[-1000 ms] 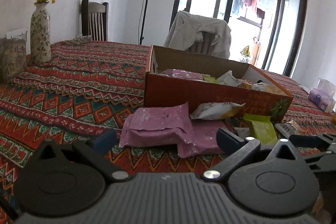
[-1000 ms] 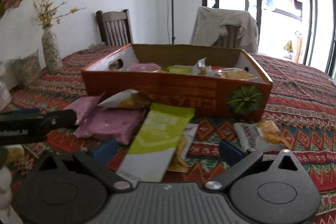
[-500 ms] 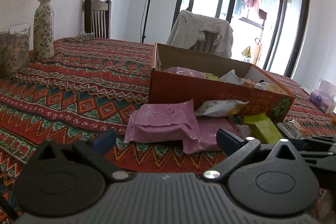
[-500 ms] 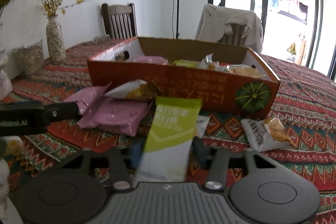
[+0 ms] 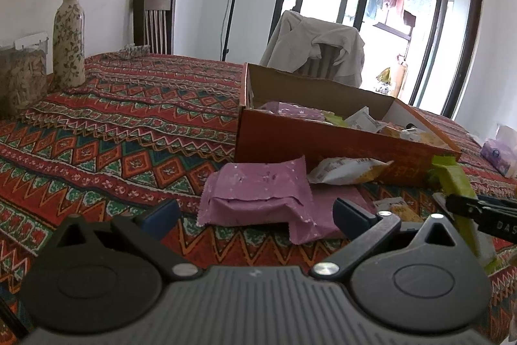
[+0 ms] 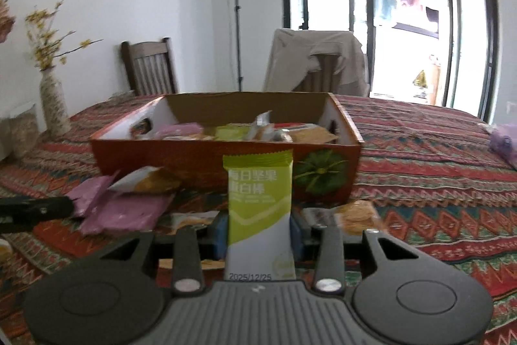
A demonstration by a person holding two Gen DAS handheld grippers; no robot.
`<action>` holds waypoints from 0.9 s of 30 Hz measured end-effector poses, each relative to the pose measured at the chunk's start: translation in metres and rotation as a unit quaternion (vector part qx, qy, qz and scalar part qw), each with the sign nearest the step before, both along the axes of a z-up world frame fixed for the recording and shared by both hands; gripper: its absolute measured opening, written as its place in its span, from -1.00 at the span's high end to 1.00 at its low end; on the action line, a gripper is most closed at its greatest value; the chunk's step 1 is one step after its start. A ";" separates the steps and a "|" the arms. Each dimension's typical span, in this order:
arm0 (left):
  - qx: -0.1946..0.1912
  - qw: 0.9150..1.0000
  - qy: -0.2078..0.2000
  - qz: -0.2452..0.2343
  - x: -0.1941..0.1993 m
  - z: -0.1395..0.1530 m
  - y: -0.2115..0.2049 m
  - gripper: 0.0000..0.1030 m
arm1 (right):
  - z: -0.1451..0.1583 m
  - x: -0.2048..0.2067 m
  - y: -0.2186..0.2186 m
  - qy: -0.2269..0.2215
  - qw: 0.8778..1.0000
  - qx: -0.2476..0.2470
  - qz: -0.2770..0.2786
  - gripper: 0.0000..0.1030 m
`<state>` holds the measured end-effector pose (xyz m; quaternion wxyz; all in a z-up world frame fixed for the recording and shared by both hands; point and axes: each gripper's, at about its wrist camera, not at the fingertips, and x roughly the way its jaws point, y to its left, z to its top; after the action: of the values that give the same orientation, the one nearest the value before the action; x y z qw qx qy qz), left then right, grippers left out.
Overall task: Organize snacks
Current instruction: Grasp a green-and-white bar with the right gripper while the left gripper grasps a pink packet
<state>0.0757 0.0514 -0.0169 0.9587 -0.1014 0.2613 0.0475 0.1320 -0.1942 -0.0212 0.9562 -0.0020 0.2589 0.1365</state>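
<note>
Just short of the orange cardboard box (image 6: 226, 156), the right gripper (image 6: 258, 235) has clamped shut on the green-and-white foil snack bar (image 6: 260, 209) and lifted it upright off the patterned tablecloth (image 6: 436, 183). It looks ready to go into the box. The left gripper (image 5: 255, 212) waits with jaws apart before the purple snack packets (image 5: 258, 193), gripping nothing.

The tablecloth (image 5: 135, 131) is woven cloth, matt, with a slightly ribbed weave. The box (image 6: 200, 156) is corrugated card: printed orange outside with a faint sheen, raw brown and white inside. The green packet (image 6: 260, 202) is smooth plastic film with a crimped top edge; the purple packets (image 5: 258, 189) look like matt film, creased. The right gripper (image 6: 258, 235) body is ribbed matt black plastic with bright metal screws. The vase (image 5: 68, 50) seems glazed ceramic, though it is small here
</note>
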 end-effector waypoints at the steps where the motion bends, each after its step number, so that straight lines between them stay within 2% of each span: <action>1: -0.002 1.000 0.002 0.000 0.002 0.001 0.001 -1.00 | -0.001 0.001 -0.003 -0.001 1.000 0.001 -0.004 0.28; 13: -0.029 0.998 0.046 -0.006 0.044 -0.004 0.007 -1.00 | -0.003 0.010 -0.012 -0.006 1.000 0.009 -0.016 0.27; 19: -0.036 0.997 0.070 0.012 0.061 -0.009 0.009 -1.00 | -0.004 0.011 -0.012 -0.003 1.000 0.015 -0.012 0.27; 22: -0.053 0.995 0.079 0.022 0.065 -0.013 0.014 -1.00 | -0.003 0.009 -0.014 -0.004 1.000 0.019 -0.009 0.27; 25: -0.058 0.995 0.073 0.021 0.064 -0.013 0.016 -0.89 | -0.003 0.009 -0.013 -0.004 1.000 0.021 -0.007 0.27; 27: -0.055 0.996 0.071 0.018 0.063 -0.012 0.015 -0.74 | -0.003 0.009 -0.013 -0.003 1.000 0.022 -0.006 0.27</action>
<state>0.1392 0.0664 -0.0294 0.9296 -0.1552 0.3293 0.0568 0.1410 -0.2068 -0.0245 0.9574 0.0199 0.2534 0.1367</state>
